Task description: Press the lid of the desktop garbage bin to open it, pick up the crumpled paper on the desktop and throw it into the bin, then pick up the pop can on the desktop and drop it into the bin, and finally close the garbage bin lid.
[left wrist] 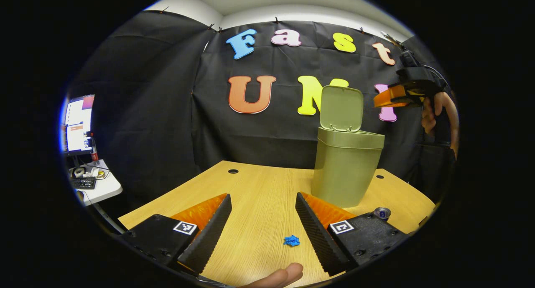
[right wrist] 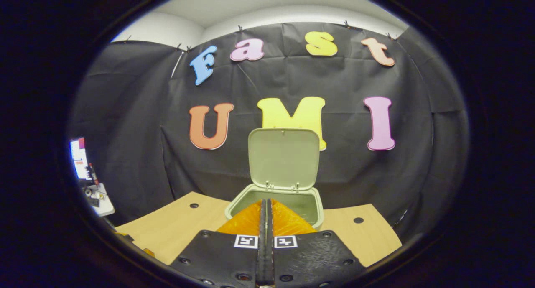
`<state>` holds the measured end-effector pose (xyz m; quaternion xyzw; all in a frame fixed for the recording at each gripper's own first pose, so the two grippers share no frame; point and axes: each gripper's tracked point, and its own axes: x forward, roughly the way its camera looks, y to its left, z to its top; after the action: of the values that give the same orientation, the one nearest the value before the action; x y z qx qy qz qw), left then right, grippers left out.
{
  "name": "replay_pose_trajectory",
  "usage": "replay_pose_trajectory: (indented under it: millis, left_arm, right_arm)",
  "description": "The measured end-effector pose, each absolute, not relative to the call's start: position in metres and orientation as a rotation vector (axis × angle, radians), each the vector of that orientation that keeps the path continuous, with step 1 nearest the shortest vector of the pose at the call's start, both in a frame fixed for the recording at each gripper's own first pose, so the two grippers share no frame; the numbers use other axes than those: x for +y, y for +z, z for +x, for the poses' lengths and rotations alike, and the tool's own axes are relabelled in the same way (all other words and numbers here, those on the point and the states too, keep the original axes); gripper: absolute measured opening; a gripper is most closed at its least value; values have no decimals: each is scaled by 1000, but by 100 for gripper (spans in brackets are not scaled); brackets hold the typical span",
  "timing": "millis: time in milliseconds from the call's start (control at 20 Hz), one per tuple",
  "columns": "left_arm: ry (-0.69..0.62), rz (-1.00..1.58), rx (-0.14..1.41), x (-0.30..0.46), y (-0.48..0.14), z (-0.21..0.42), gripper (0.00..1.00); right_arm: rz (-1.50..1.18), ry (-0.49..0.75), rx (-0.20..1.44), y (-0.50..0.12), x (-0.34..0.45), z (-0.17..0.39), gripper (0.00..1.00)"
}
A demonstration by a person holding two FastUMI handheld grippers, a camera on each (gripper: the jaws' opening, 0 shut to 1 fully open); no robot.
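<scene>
1. Bin (left wrist: 346, 171) stands upright on the wooden table (left wrist: 259, 196), toward its far right side, olive green, with its lid (left wrist: 341, 108) flipped up and standing open against the black cloth wall.
2. Left gripper (left wrist: 263, 225) hangs low over the near part of the table, its two fingers spread wide with nothing between them.
3. Crumpled paper (left wrist: 291, 240), a small blue wad, lies on the table in the gap between those fingers, nearer the right-hand one, touching neither.
4. Pop can (left wrist: 381, 213) sits on the table just right of the bin's base, partly hidden behind the left gripper's body, only its top showing.
5. Right gripper (right wrist: 266, 221) is up above the bin's open mouth (right wrist: 292, 204), fingers pressed together, gripping nothing; in the left gripper view it appears high at the right, held by a hand (left wrist: 439, 112), level with the raised lid.
6. A fingertip (left wrist: 284, 275) peeks in at the bottom edge of the left gripper view.
7. Off to the left, a white side desk (left wrist: 96, 183) carries a lit monitor (left wrist: 78, 125) and a keyboard.
</scene>
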<state>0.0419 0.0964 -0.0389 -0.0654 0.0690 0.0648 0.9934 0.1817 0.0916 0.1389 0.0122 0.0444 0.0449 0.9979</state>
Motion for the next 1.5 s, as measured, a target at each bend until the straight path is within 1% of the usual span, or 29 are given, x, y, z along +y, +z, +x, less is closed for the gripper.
replay_pose_trajectory:
  millis: [50,200,450,500,550,650,700,800,850,1100,1150,1200,1250,1300,1350,1400,1500]
  left_arm:
    - [127,-128,139,95,-40,43,99]
    - [121,-111,146,90,-45,45,99]
    - [127,-82,167,79,-54,50,99]
    - [126,-73,167,77,-54,50,99]
    - [127,-63,170,75,-54,50,99]
    - [132,-63,165,70,-54,50,99]
    - [124,-69,162,64,-54,50,99]
    - [104,-62,150,55,-50,48,99]
    - [106,-57,147,54,-50,48,99]
    - [92,-72,161,49,-62,58,99]
    - [94,-83,162,50,-63,60,99]
    - [94,-94,165,51,-66,63,99]
    - [97,-97,172,53,-69,65,99]
    - [102,-92,179,53,-72,67,99]
    - [110,-89,183,56,-74,68,99]
    - [117,-87,184,59,-76,70,99]
    - [127,-91,192,62,-81,74,99]
  right_arm:
    - [4,93,61,142,90,170,0]
    - [-34,88,-18,139,83,131,0]
    - [-7,137,-93,120,73,62,0]
    - [5,142,-100,115,69,52,3]
    - [16,148,-95,109,65,42,0]
    - [31,154,-87,98,55,25,0]
    - [39,147,-85,93,47,19,4]
    - [55,136,-76,79,33,8,3]
    - [68,130,-67,72,25,3,0]
    - [95,86,-46,40,-7,-17,0]
    - [93,78,-40,36,-10,-19,10]
    - [91,65,-35,31,-16,-20,27]
    - [83,64,-34,29,-17,-21,22]
    - [73,55,-28,25,-18,-20,30]
    - [64,56,-24,21,-18,-20,31]
    - [54,60,-19,19,-14,-19,40]
    - [42,55,-10,14,-10,-17,51]
